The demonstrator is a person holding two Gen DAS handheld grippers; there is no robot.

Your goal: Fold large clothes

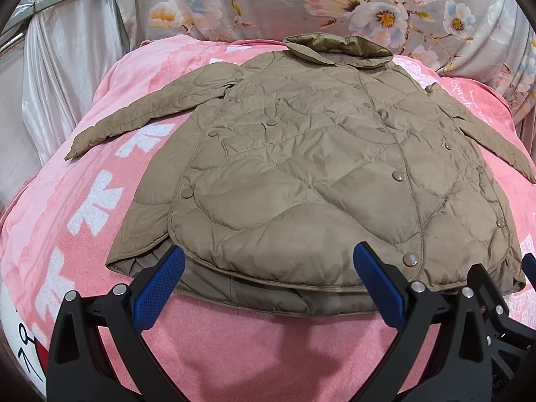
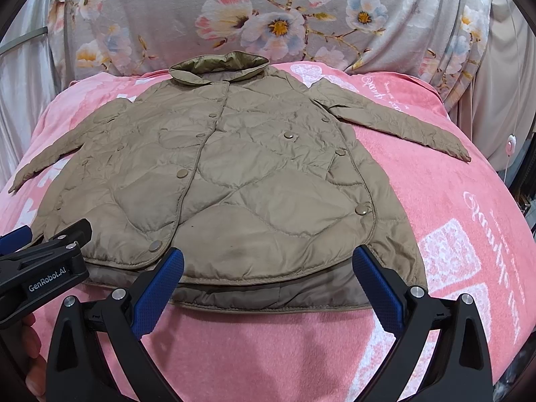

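Note:
A tan quilted jacket (image 1: 301, 154) with snap buttons lies flat and front side up on a pink blanket (image 1: 83, 201), collar at the far end, both sleeves spread out to the sides. It also shows in the right wrist view (image 2: 234, 174). My left gripper (image 1: 268, 261) is open and empty, its blue pads just above the jacket's near hem. My right gripper (image 2: 268, 261) is open and empty at the hem too, to the right of the left one. The left gripper's body (image 2: 43, 268) shows at the left edge of the right wrist view.
The pink blanket (image 2: 452, 201) covers a bed. A grey floral cloth (image 1: 301, 3) hangs behind the collar. A pale curtain (image 1: 50, 83) hangs at the far left. A white cable with a round switch (image 2: 510, 145) hangs at the far right.

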